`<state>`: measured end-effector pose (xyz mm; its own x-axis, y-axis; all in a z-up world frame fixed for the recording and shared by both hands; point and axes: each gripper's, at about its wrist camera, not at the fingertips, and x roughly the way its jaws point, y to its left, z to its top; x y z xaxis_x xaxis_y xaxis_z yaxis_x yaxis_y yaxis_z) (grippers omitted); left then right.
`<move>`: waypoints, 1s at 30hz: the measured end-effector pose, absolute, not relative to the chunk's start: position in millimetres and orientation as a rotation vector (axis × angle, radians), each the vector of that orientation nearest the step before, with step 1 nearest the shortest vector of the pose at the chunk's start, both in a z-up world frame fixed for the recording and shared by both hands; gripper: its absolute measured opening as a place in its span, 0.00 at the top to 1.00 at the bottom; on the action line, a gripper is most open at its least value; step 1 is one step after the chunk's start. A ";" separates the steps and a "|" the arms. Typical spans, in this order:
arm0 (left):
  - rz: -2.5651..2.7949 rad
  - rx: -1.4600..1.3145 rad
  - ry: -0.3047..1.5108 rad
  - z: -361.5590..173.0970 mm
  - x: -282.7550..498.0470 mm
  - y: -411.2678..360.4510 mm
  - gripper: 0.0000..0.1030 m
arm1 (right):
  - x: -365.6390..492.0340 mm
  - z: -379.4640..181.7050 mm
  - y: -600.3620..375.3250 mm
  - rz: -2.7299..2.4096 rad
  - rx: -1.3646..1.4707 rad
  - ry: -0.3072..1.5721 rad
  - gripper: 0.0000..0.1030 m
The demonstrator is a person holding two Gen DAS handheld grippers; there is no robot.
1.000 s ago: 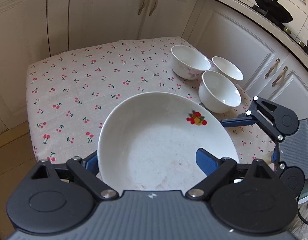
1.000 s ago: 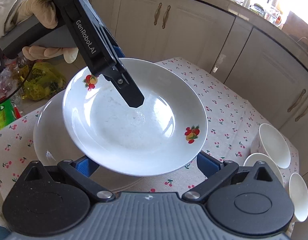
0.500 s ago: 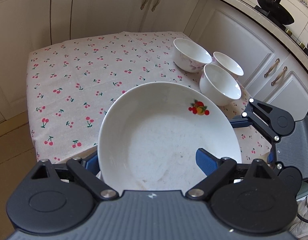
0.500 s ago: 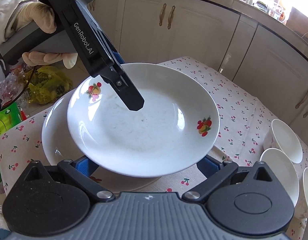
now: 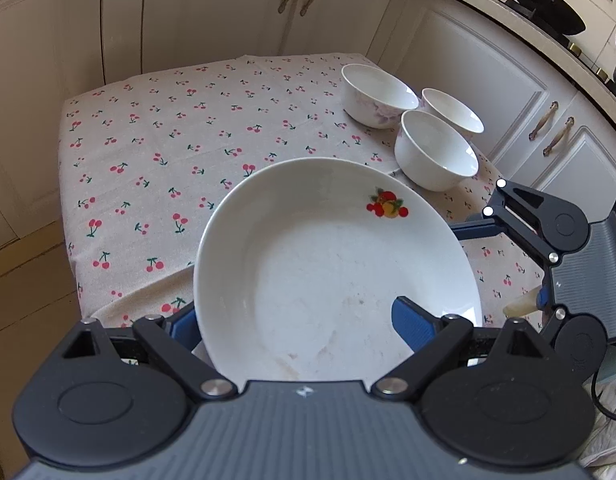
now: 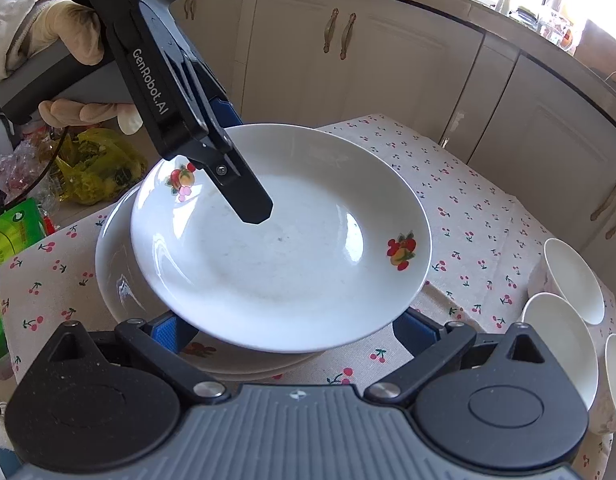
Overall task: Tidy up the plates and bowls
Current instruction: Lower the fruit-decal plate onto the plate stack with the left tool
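The plate (image 6: 279, 264) hangs over a larger plate (image 6: 115, 280) on the table (image 5: 167, 140), three bowls (image 5: 436, 152) clustered well apart.

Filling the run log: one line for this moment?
left gripper grips fruit-print plate | right gripper at its rim | above larger plate | three bowls untouched

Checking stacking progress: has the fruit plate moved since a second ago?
Yes, slightly: the fruit plate slid left over the bottom plate, narrowing its exposed rim.
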<state>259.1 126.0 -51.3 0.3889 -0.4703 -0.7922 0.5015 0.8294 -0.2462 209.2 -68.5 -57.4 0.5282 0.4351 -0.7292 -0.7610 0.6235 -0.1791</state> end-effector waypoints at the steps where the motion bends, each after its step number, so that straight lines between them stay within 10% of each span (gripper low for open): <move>1: -0.617 0.036 0.999 -52.0 256.2 126.2 0.08 | 207.1 -58.1 -68.1 0.756 -0.533 0.695 0.00; 30: -0.582 0.009 1.012 -51.1 226.4 138.3 0.09 | 182.1 -41.5 -73.0 0.798 -0.573 0.732 0.00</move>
